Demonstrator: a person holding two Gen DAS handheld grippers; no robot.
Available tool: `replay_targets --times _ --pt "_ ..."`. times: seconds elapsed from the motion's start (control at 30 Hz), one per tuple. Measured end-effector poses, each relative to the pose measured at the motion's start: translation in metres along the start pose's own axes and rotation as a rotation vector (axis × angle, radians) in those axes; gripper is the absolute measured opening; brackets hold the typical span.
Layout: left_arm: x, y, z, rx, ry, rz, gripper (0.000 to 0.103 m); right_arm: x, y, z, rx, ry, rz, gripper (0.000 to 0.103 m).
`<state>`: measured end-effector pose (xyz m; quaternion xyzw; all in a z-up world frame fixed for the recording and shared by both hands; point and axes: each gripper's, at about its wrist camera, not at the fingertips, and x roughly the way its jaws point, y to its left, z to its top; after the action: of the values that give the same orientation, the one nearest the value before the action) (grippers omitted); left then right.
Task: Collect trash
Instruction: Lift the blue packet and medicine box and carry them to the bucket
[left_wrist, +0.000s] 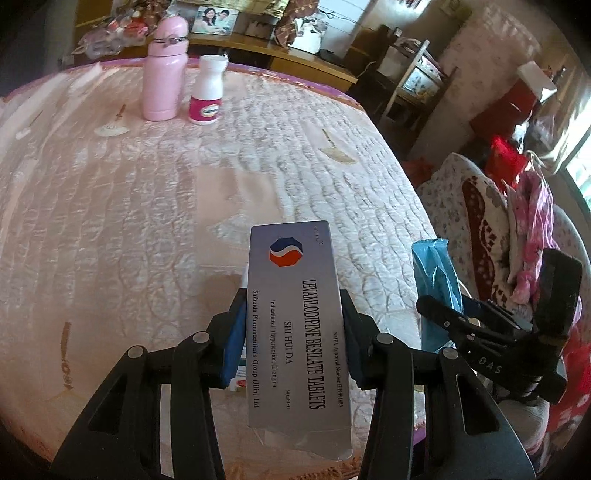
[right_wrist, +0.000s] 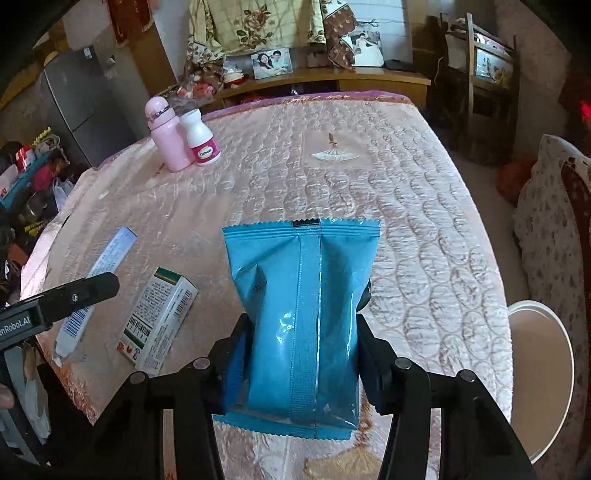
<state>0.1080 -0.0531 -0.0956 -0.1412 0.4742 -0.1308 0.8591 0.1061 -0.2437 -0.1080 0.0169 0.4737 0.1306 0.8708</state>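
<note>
The left tool (left_wrist: 291, 332) grips a silver pill box (left_wrist: 295, 314) and holds it above the counter (left_wrist: 147, 221). The right tool (right_wrist: 301, 350) squeezes a blue snack bag (right_wrist: 299, 314), also lifted up. So two bits of trash are picked up, I think. A small green and white box (right_wrist: 162, 317) lies on the counter, not yet picked up. A pink bottle (left_wrist: 164, 70) and a white bottle (left_wrist: 207, 92) stand far back. No trash bin shows.

Around the tall pink metal flask (right_wrist: 166, 140) lies open quilted pink tablecloth (right_wrist: 369, 177); a white plastic pill bottle (right_wrist: 200, 138) stands just beside it, a green-and-white cardboard box (right_wrist: 162, 317) well nearer.
</note>
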Motion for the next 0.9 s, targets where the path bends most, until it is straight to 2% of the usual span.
replay_targets --times 0.33,0.9 --pt "0.01 -0.036 -0.001 0.062 0.01 -0.014 0.044 -0.022 -0.026 -0.01 0.031 -0.023 -0.015 0.051" --pt "0.038 -0.149 0.0 0.218 0.027 -0.097 0.044 -0.081 -0.112 -0.026 0.137 -0.091 -0.122 0.051"
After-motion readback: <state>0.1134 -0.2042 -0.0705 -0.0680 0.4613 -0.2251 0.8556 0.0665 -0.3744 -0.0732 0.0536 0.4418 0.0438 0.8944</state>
